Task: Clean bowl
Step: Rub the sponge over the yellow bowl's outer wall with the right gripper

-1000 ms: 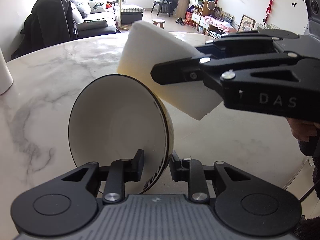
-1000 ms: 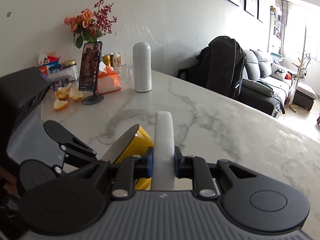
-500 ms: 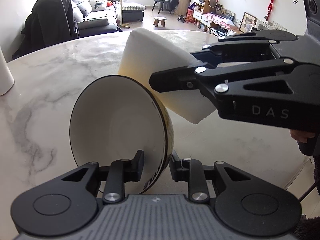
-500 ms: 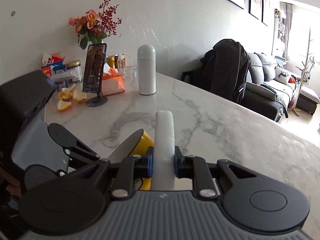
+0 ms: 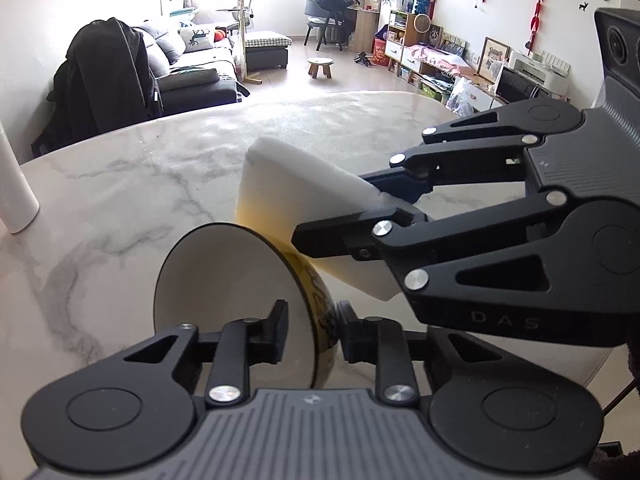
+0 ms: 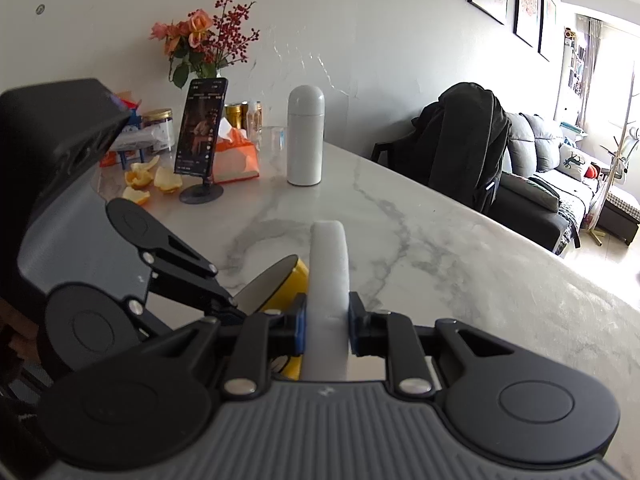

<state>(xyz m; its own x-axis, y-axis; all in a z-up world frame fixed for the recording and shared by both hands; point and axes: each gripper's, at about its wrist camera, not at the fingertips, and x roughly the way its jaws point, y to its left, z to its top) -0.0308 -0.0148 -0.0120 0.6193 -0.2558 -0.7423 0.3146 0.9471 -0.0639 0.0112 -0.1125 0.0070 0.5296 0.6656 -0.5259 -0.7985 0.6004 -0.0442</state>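
left hand-held gripper (image 5: 310, 330): clamped on the bowl wall, one pad inside, one on the outside; jaws have just been closing, rim between them
right hand-held gripper (image 6: 326, 330): clenched on the sponge, both pads pressing its sides
bowl (image 5: 228, 300): tipped on its side, opening facing left in the left wrist view; white inside, yellow outside with dark lettering; sits low over the bench, can't tell if it touches
sponge (image 5: 304, 216): white block, held edge-on in the right wrist view; lower edge touches the bowl's outer wall near the rim; its underside shows a yellow tint
bowl vs sponge: sponge is outside the bowl, on the far right side of it in the left wrist view
bench (image 6: 440, 248): white marble with grey veins, rounded edge
flask (image 6: 305, 134): white, upright, at the back of the bench near the wall
phone (image 6: 201, 126): upright on a round stand, screen lit, left of the flask
tissue box (image 6: 236, 160): orange, just behind the phone stand
orange peel (image 6: 154, 182): a few pieces left of the phone stand
flowers (image 6: 202, 38): orange and red, behind the phone
glass (image 6: 274, 142): clear, between tissue box and flask
jacket (image 5: 106, 76): dark, draped over a chair back at the far edge of the bench
sofa (image 5: 192, 68): grey, beyond the chair
person (image 5: 330, 0): seated at a desk at the far end of the room, back turned
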